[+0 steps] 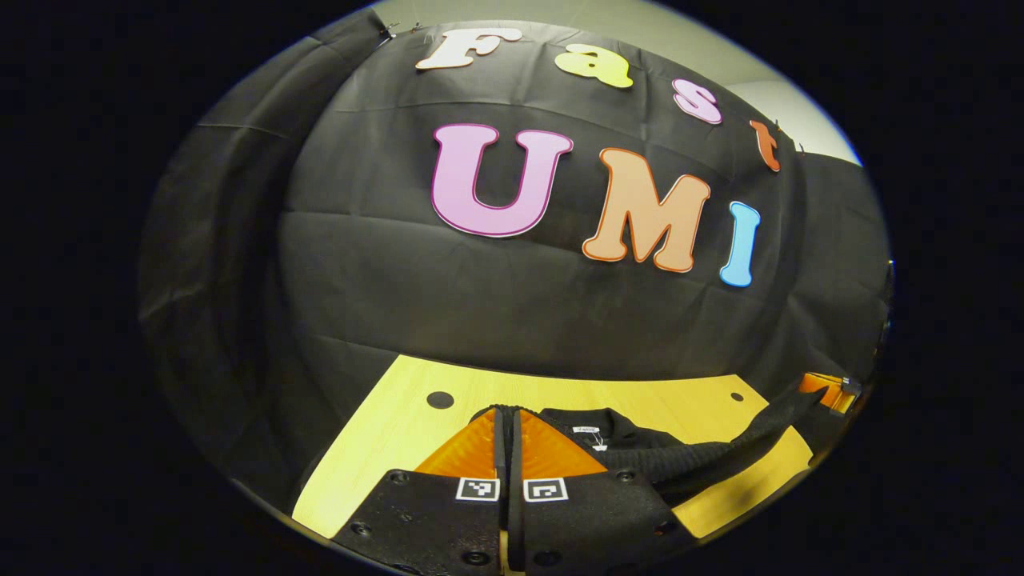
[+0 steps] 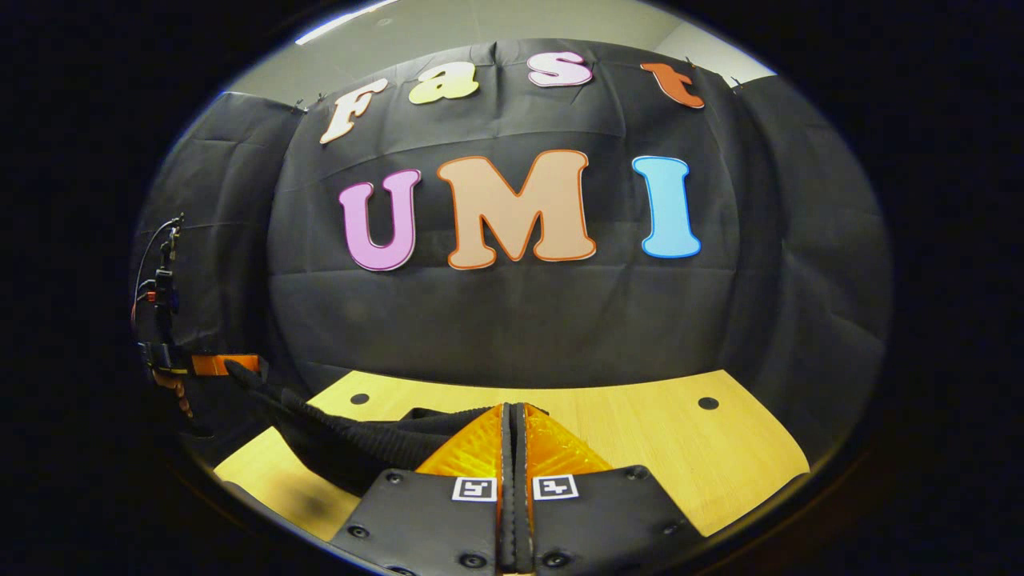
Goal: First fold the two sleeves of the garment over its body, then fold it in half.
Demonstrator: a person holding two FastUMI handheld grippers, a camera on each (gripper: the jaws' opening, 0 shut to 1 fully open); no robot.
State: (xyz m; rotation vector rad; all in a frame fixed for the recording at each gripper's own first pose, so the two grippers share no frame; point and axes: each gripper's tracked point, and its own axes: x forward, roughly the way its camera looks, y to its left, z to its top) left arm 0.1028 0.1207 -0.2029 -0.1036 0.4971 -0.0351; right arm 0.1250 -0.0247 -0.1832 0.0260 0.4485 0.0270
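Note:
The black garment [image 1: 632,448] lies on the yellow table [image 1: 400,432], a white neck label facing up near its collar [image 1: 590,432]. My left gripper [image 1: 506,436] is shut on a thin edge of the black cloth. From there a ribbed band [image 1: 720,452] stretches right and upward to the right gripper [image 1: 828,388]. In the right gripper view, my right gripper [image 2: 514,428] is likewise shut on the garment's edge. The ribbed band [image 2: 352,440] runs left to the left gripper [image 2: 216,364], with a hand [image 2: 172,392] behind it.
The wooden tabletop [image 2: 680,448] has small round black holes [image 2: 708,402] near its far corners. Black cloth walls close the booth right behind the table's far edge. Bare tabletop shows to the right in the right gripper view.

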